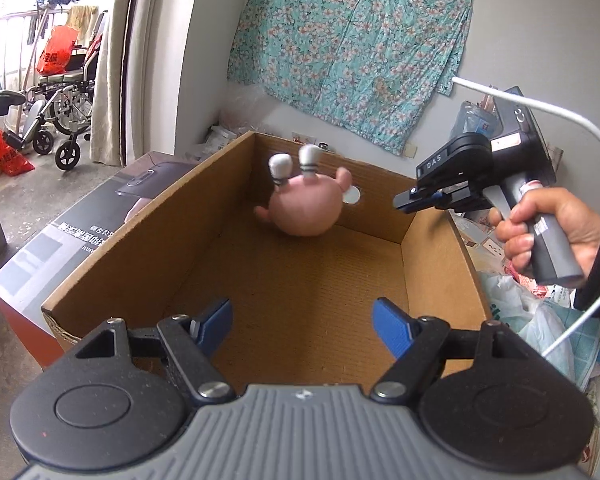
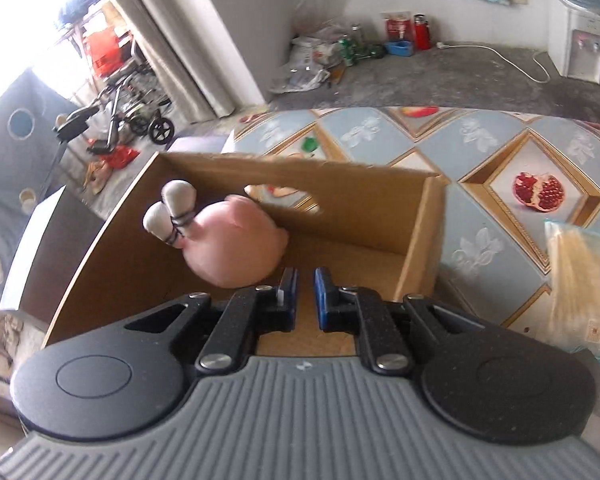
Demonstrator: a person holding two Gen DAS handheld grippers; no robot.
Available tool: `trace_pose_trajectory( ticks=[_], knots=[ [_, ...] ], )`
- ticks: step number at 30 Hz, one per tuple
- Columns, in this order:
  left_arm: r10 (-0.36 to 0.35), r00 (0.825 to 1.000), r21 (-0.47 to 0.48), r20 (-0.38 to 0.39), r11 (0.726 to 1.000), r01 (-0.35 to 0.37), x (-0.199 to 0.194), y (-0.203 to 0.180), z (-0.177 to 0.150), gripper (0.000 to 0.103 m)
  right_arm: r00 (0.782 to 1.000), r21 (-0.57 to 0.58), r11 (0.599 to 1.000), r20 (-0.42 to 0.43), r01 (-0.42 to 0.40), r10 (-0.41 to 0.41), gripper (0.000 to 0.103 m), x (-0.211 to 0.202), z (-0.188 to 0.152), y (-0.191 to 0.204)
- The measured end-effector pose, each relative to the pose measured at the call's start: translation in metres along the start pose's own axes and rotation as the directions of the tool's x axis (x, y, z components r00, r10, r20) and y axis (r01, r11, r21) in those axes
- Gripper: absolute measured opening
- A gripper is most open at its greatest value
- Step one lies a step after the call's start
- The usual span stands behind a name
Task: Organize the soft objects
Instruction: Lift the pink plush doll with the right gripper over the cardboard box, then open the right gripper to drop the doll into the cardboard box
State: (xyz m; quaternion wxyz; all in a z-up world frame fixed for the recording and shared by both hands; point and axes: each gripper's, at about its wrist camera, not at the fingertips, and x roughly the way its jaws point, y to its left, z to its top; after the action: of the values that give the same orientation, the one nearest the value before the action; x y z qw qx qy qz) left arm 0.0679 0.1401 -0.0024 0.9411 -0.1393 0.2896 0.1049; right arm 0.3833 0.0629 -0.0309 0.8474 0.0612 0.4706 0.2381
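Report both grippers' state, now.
Left gripper: open, holding nothing.
Right gripper: closed, holding nothing.

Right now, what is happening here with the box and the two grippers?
A person holds a gripper in each hand over an open cardboard box. A pink plush toy lies upside down inside, at the far end, its white feet pointing up. Neither gripper touches it. The left gripper is open and empty above the near end. The right gripper is shut and empty, beside the toy. A plastic packet lies on the patterned cloth outside the box.
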Motion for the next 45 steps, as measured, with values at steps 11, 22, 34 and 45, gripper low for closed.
trace_pose_trajectory(
  ticks=[11,22,34,45],
  knots=[
    [0.016,1.000,0.003,0.008,1.000,-0.016,0.002,0.009,-0.001,0.078,0.998,-0.019,0.998,-0.018,-0.056,0.056,0.017,-0.019,0.016,0.011],
    [0.039,0.999,0.012,0.025,0.999,-0.039,-0.008,0.018,0.000,0.078,0.994,-0.108,0.989,0.012,-0.103,0.105,0.019,0.017,0.060,0.064],
    [0.066,0.998,0.010,0.013,0.998,-0.066,-0.005,0.031,-0.002,0.078,0.997,-0.222,0.971,-0.011,-0.083,0.082,0.020,0.081,0.069,0.093],
    [0.056,0.998,-0.009,0.026,0.998,-0.055,-0.011,0.038,0.000,0.078,0.975,-0.191,0.965,-0.161,-0.181,0.152,0.023,0.046,0.039,0.068]
  ],
)
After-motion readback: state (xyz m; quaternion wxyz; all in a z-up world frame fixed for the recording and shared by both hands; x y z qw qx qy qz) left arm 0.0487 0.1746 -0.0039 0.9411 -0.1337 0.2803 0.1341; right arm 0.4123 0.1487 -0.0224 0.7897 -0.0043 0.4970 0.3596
